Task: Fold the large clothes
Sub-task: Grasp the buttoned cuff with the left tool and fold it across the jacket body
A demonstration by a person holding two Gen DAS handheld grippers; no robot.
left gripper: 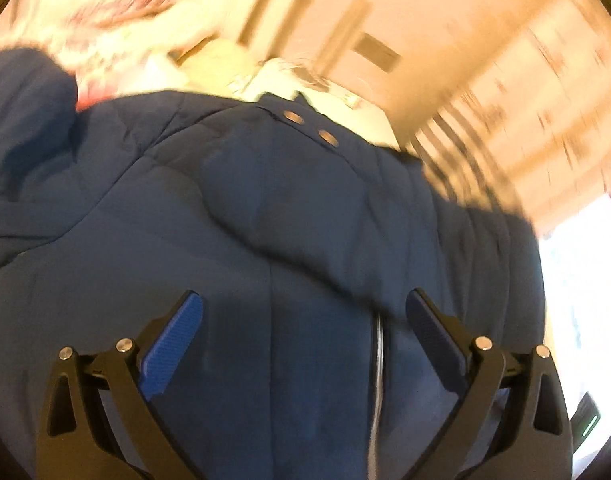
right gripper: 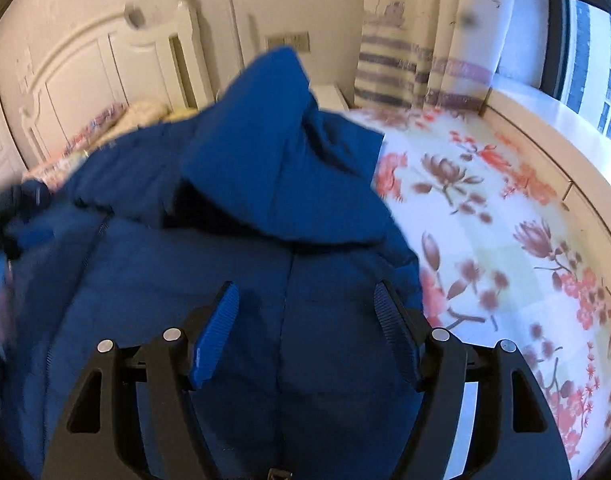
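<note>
The blue jacket [right gripper: 233, 280] is spread on the bed [right gripper: 505, 216] for folding; both hand-held grippers, left [left gripper: 305, 312] and right [right gripper: 305, 304], are released above it, nothing grasped.

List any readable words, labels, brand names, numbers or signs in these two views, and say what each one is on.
None can be read.
Blue jacket: no visible label or print; its two metal snaps are too blurred to show any marking.
Floral bedsheet: pattern only, no words.
Curtain: stripes and a small picture, no legible lettering.
Wall plate: too small and blurred to tell.
</note>
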